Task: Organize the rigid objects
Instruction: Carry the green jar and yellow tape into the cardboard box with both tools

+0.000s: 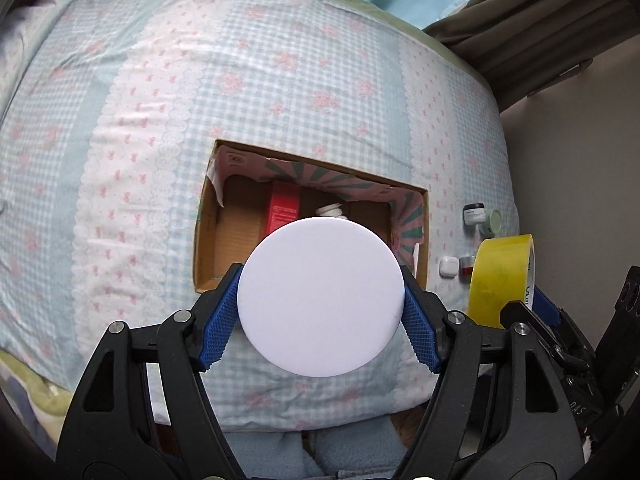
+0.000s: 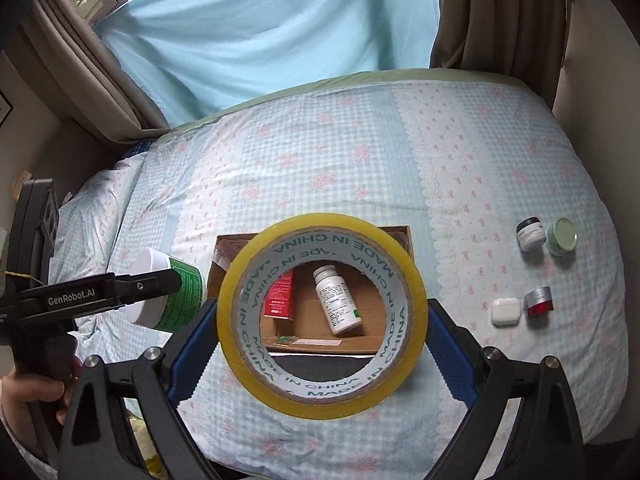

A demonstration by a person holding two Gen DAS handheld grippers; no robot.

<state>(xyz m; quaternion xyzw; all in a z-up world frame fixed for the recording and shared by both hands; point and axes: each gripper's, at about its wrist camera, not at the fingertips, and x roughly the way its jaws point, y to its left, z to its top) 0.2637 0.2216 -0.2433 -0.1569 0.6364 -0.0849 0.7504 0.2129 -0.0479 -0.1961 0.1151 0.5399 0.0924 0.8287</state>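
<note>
Left tongs [image 1: 320, 300]: tilted steeply down over the bed [image 1: 160, 120], clamped on a white-lidded jar [image 1: 320, 296], lid facing the lens.
Right tongs [image 2: 322, 340]: also pitched down, clamped on a yellow tape roll [image 2: 248, 352], lower centre of frame.
Hand [image 2: 28, 396]: lower left, gripping the left handle.
Box [image 2: 304, 316]: open, mid-frame, holding a white bottle [image 2: 336, 300].

We see the cardboard box [image 2: 408, 240] open-topped at frame centre; its left floor lies bare, while a red carton [image 2: 280, 292] and white bottle [image 2: 336, 300] fill the middle. Four small containers [image 2: 530, 234] crowd the right bedspread [image 2: 360, 140]. The upper frame's bedspread lies clear.
</note>
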